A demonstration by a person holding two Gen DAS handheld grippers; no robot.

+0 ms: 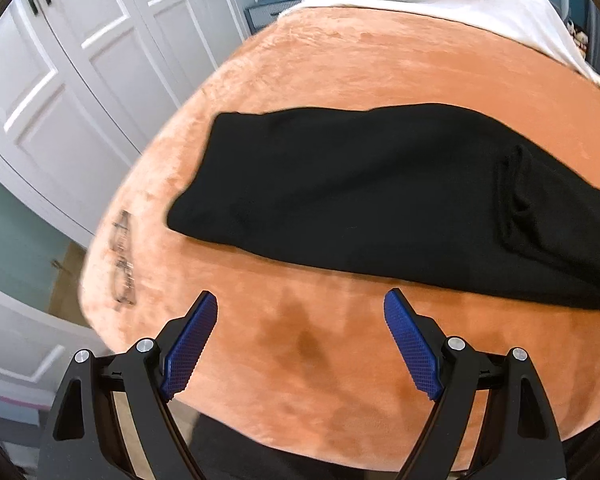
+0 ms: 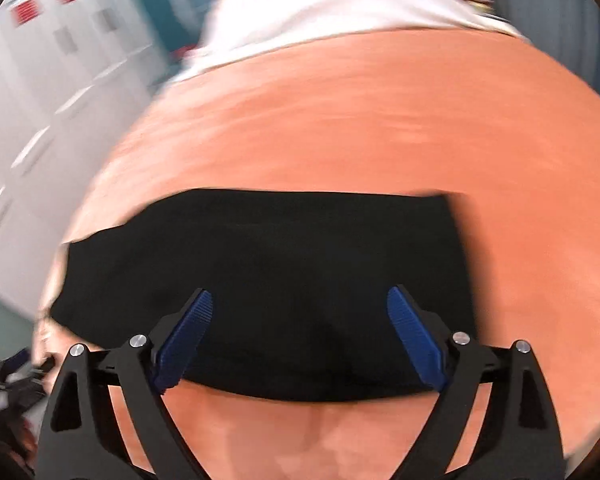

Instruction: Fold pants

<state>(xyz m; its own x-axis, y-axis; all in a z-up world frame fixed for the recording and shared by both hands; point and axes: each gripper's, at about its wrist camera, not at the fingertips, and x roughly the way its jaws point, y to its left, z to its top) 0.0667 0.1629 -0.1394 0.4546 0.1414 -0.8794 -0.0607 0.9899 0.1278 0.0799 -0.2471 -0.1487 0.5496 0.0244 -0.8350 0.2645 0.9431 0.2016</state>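
Left tongs point(image 1: 300, 304) and right tongs point(image 2: 300, 300) both apart and empty, folded black pants point(image 1: 380, 200) cut off at right, right view blurred.

we see matt black cloth pants point(image 1: 380, 200) on plush orange fleece blanket point(image 1: 340, 68); ribbed blue rubbery pads point(image 1: 192, 344), glossy white panelled doors point(image 1: 80, 52).

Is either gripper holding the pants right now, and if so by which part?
Nothing is held. The left gripper is open over the orange plush blanket; the right gripper is open above the folded black pants, pads clear.
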